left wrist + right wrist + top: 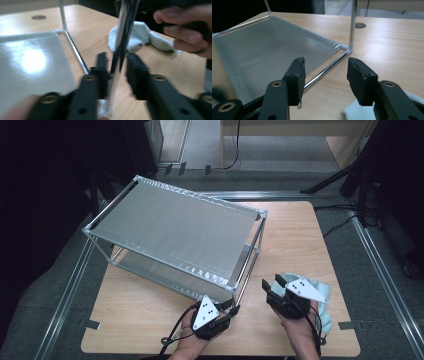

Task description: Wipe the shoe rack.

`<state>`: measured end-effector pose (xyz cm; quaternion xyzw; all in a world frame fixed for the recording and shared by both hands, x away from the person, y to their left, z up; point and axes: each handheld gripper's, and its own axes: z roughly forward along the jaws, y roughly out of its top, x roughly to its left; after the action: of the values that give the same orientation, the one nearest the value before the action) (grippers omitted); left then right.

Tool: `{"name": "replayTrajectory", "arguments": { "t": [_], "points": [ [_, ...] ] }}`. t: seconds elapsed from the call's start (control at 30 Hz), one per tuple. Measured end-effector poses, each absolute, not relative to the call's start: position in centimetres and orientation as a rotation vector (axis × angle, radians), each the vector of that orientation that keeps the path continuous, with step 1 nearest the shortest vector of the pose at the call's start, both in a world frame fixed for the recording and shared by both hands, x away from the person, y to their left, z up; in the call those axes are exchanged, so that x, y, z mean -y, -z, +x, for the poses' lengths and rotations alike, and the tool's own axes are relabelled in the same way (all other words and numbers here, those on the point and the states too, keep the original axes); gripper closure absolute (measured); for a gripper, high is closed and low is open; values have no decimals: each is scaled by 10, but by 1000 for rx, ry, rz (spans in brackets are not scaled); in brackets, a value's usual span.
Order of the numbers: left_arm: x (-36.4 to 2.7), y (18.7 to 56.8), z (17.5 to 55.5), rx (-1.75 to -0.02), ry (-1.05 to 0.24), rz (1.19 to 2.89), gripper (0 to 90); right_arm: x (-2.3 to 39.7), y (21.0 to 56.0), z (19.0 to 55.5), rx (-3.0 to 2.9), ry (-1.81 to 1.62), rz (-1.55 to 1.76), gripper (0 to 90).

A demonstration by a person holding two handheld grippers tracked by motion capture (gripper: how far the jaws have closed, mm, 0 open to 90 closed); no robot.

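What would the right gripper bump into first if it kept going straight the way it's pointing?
Probably the rack's bottom chrome rail, which runs across the table just beyond the open jaws of the right gripper, with the shiny lower shelf behind it. Depth is hard to judge.

Motion blur smears the left gripper [117, 72] in its own view, so whether its pads touch the chrome rack post [122, 42] between the jaws is not clear. That post runs off the top edge, and its foot is a white smudge at the bottom centre. In the high view the pale cloth [320, 295] at lower right sits largely under the right gripper [274, 282] and hand. In the right gripper view it is a blurred corner at the bottom edge.
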<state>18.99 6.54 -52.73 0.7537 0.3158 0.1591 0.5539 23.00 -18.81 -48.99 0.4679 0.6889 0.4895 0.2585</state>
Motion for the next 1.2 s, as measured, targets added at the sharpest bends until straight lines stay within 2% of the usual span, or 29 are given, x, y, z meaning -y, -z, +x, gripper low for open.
{"name": "replayTrajectory", "arguments": {
  "t": [0.03, 0.17, 0.2, 0.3, 0.33, 0.4, 0.43, 0.5, 0.57, 0.6, 0.63, 0.67, 0.77, 0.87, 0.93, 1.2],
  "points": [
    [-72, 527, 185, -732, -380, 1796, 587, 187, 495, 215, -1877, -1336, 1251, 463],
    [-89, 527, 177, -748, -369, 1802, 485, 179, 502, 200, -1892, -1356, 1225, 429],
    [-96, 527, 174, -755, -366, 1801, 461, 173, 501, 194, -1908, -1407, 1214, 395],
    [-132, 527, 163, -807, -399, 1796, 440, 159, 496, 185, -1942, -1468, 1176, 328],
    [-132, 527, 163, -807, -399, 1796, 441, 159, 496, 185, -1942, -1468, 1176, 328],
    [-158, 528, 161, -909, -421, 1806, 442, 142, 493, 177, -1956, -1495, 1135, 273],
    [-158, 528, 161, -909, -421, 1806, 443, 136, 494, 175, -1965, -1508, 1134, 266],
    [-183, 528, 157, -977, -445, 1784, 444, 124, 496, 172, -2000, -1497, 1110, 270],
    [-198, 530, 154, -1009, -463, 1747, 445, 114, 500, 171, -2009, -1454, 1079, 338],
    [-198, 530, 154, -1009, -463, 1747, 446, 110, 502, 171, -2007, -1443, 1065, 420],
    [-204, 530, 153, -1028, -472, 1729, 446, 110, 502, 171, -2007, -1443, 1065, 420],
    [-212, 528, 151, -1068, -524, 1719, 448, 105, 504, 171, -1991, -1456, 1033, 595],
    [-224, 524, 153, -1120, -583, 1681, 447, 106, 504, 175, -1984, -1455, 1028, 707],
    [-233, 525, 155, -1171, -602, 1654, 447, 113, 504, 178, -1986, -1459, 1044, 734],
    [-241, 526, 158, -1220, -621, 1628, 447, 126, 504, 180, -1964, -1446, 1060, 793],
    [-283, 523, 170, -1352, -708, 1521, 444, 171, 505, 195, -1862, -1366, 1139, 798]
  ]
}}
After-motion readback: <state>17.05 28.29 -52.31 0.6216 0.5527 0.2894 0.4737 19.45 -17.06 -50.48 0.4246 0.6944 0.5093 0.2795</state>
